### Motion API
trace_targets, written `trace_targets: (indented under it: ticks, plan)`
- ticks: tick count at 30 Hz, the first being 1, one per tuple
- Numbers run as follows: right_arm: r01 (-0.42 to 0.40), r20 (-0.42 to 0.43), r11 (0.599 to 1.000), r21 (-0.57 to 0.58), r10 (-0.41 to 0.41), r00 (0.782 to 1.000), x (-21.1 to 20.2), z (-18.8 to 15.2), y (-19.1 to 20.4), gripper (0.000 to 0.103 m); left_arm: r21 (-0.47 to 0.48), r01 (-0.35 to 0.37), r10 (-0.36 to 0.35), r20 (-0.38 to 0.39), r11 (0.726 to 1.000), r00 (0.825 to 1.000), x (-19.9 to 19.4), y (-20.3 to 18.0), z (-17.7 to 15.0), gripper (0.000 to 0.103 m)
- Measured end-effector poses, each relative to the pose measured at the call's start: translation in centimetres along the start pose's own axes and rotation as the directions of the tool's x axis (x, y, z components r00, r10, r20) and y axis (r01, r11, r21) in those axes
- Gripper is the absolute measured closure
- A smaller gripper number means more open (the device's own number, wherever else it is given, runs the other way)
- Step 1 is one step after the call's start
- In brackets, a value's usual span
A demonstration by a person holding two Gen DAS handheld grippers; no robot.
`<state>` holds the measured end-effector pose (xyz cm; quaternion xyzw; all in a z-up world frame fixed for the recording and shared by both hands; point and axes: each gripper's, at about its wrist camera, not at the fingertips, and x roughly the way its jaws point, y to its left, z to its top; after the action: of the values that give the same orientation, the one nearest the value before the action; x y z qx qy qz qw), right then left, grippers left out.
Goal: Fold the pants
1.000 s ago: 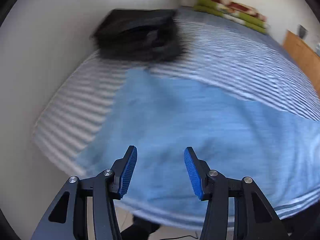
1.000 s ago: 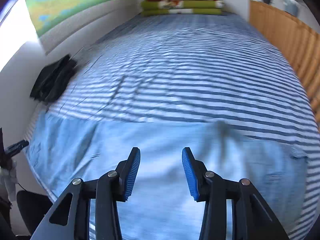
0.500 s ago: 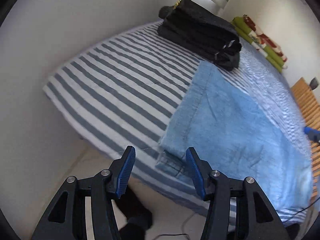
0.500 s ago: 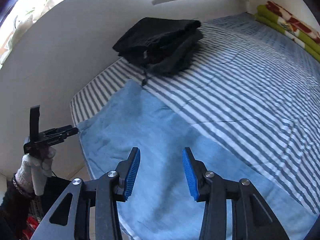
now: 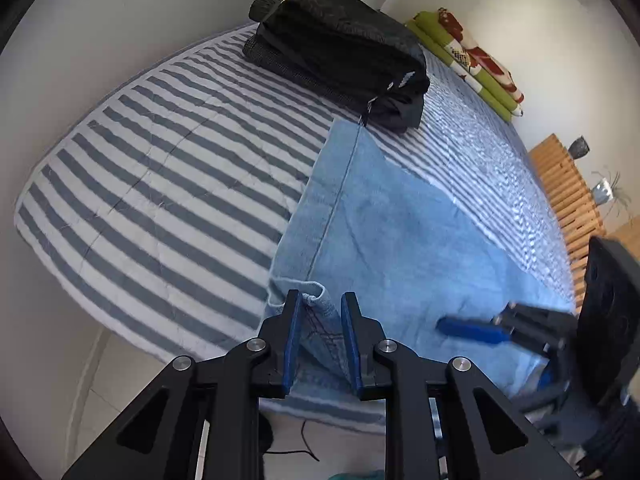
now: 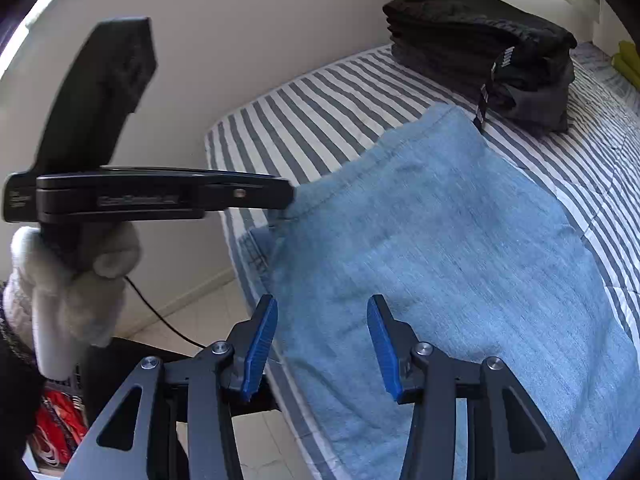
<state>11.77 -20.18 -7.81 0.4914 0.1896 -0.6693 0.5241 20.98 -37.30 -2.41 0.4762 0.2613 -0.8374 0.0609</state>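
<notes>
Here, light-blue pants [image 5: 400, 232] spread flat on the striped bed [image 5: 168, 184], left gripper [image 5: 320, 338] closing on their raised corner, right gripper [image 6: 320, 344] opening above the cloth, gripping nothing, gloved hand [image 6: 68, 276] visible from the right wrist only, green blankets [image 5: 472, 60] from the left only.

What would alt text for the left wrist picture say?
The left gripper is closing on a corner of light blue pants spread on a striped bed. The right gripper hovers nearby, blurred; folded black clothes sit farther back.
</notes>
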Motion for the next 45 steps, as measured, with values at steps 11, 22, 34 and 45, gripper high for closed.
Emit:
trace_targets:
  ticks: [11, 22, 34, 45]
  plan:
    - [0.291, 0.025, 0.929, 0.229, -0.304, 0.952, -9.5, -1.5, -16.3, 0.060, 0.096, -0.188, 0.189, -0.001, 0.978, 0.982, -0.8, 0.9, -4.3, 0.077]
    - [0.534, -0.156, 0.669, 0.517, -0.539, 0.827, -25.6, -17.3, -32.8, 0.060, 0.395, -0.137, 0.141, 0.019, 0.908, 0.990, 0.6, -12.1, -1.4, 0.052]
    - [0.394, -0.194, 0.530, 0.751, -0.393, 0.899, -32.2, -31.6, -45.1, 0.052, 0.284, -0.226, 0.261, -0.093, 0.932, 0.961, 7.6, -10.2, -0.4, 0.052]
    - [0.470, -0.167, 0.609, 0.639, -0.487, 0.858, -31.1, -32.0, -41.1, 0.096, 0.262, -0.264, 0.288, -0.058, 0.928, 0.956, 7.4, -10.1, -0.6, 0.052]
